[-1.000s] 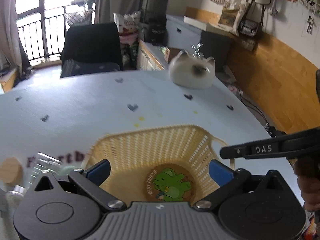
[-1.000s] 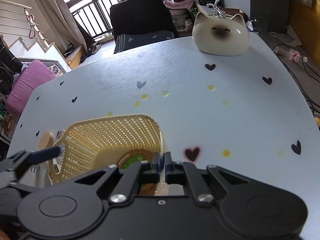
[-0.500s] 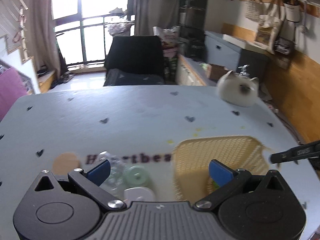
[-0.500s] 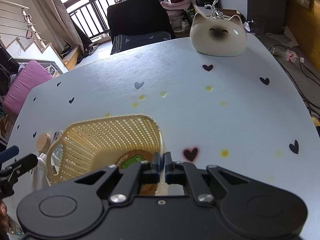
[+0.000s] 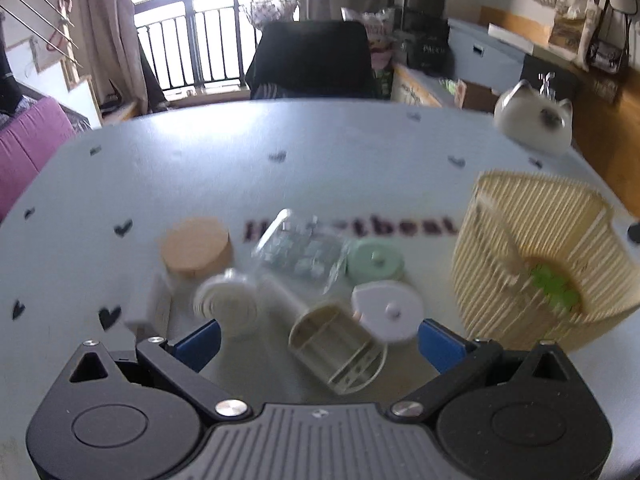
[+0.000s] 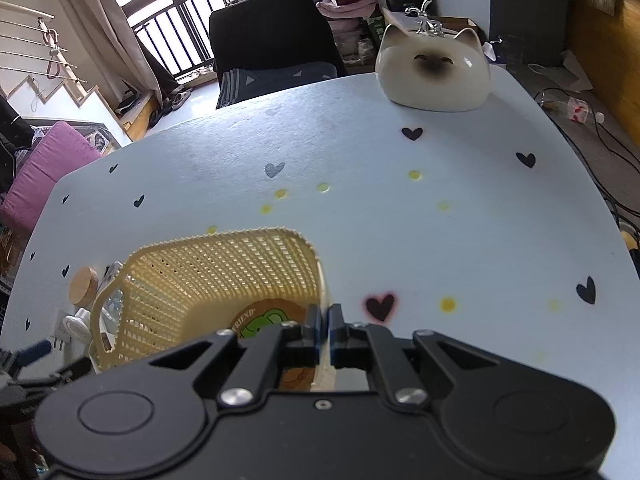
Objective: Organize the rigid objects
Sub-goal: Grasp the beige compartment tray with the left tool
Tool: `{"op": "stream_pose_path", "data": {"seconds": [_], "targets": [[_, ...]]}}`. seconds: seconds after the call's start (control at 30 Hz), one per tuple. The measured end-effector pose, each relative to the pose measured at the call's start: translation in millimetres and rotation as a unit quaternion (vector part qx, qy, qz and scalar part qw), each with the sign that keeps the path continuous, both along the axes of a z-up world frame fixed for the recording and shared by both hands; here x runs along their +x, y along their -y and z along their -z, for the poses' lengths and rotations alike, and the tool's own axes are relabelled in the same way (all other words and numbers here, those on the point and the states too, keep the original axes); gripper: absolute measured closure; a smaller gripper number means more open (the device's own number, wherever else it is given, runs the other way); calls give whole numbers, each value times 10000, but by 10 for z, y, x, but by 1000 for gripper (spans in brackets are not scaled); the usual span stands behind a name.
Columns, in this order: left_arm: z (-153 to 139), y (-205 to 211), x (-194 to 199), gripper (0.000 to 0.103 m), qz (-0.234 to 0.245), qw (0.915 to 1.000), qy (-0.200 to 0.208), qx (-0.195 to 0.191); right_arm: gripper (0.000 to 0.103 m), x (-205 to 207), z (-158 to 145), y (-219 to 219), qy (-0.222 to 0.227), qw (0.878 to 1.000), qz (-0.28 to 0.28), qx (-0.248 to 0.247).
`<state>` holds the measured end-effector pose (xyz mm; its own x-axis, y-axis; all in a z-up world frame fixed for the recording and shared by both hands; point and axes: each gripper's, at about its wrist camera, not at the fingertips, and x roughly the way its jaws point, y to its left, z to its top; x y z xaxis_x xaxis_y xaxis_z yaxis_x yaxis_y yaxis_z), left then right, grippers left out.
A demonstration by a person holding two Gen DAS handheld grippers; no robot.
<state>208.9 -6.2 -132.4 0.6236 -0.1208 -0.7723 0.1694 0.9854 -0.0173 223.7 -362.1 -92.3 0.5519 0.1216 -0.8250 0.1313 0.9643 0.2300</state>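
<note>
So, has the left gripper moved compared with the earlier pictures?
Yes. The left gripper has swung left: the yellow woven plastic basket, earlier centred between its open fingers, now sits at the right, and small containers lie ahead.

woven plastic basket (image 6: 224,272), glossy ceramic cat (image 6: 434,76)

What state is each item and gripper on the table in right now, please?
Basket: upright, open-topped, one round coaster inside.
Right gripper: shut on the basket's rim.
Left gripper: open, empty.
Clear jar: lying on its side.
Beige holder: tipped over.
Wooden lid: flat on the table.
</note>
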Motion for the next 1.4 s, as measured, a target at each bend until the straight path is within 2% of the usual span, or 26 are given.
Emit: {"op": "stream_pose_path", "data": {"seconds": [0.17,0.33,0.63,0.8,1.17,1.4], "targets": [[230,-4,13,0,281,9993,-261,-27,98,5,12,0,-25,10000,35,24],[338,73,77,2,522,9984,-228,58,99,10,27,-3,-53,10000,64,41],[330,132,246,20,634,9977,-161,146,99,11,27,-8,-61,9999,96,36],[315,174,237,36,669,9976,-164,87,99,11,30,-5,-59,9999,104,49],[267,143,148,38,337,9993,-158,49,98,16,33,-2,-86,9999,74,44],[10,106,121,38,112,9997,78,-181,98,21,40,-2,-87,9999,55,54]]}}
